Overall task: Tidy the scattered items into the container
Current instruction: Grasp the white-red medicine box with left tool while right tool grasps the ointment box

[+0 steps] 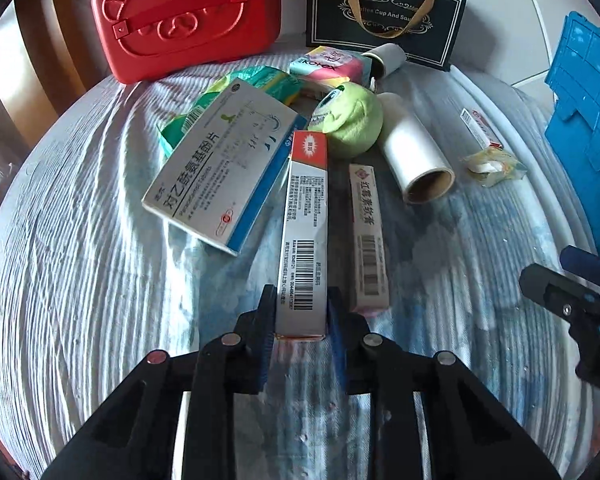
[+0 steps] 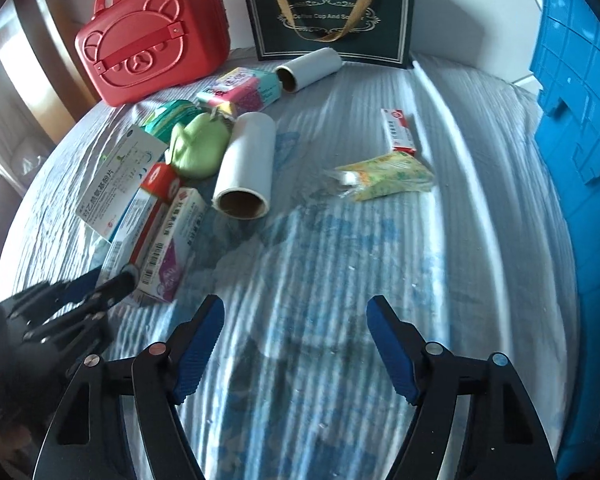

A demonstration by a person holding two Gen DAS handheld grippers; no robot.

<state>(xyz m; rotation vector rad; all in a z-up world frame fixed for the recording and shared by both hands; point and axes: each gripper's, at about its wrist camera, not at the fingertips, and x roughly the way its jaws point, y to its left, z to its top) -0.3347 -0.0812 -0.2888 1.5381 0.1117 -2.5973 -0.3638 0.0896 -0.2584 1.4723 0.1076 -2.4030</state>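
Note:
My left gripper [image 1: 301,312] is shut on the near end of a long red-and-white medicine box [image 1: 304,232], also seen in the right wrist view [image 2: 140,224]. Beside it lie a slim white box [image 1: 367,236], a large blue-and-white tablet box [image 1: 224,168], a green plush toy [image 1: 352,120], a white roll [image 1: 416,152], a pink packet [image 1: 332,65] and a yellow wrapper [image 2: 384,176]. A small red-and-white box [image 2: 400,132] lies apart. My right gripper [image 2: 296,340] is open and empty above the bedcover. The blue crate [image 2: 580,128] stands at the right.
A red bear-face case [image 2: 152,40] and a dark gift bag [image 2: 328,16] stand at the back. A second roll [image 2: 308,69] lies before the bag. The items rest on a blue-and-white striped bedcover [image 2: 340,260]. A wooden frame [image 1: 60,48] is at the left.

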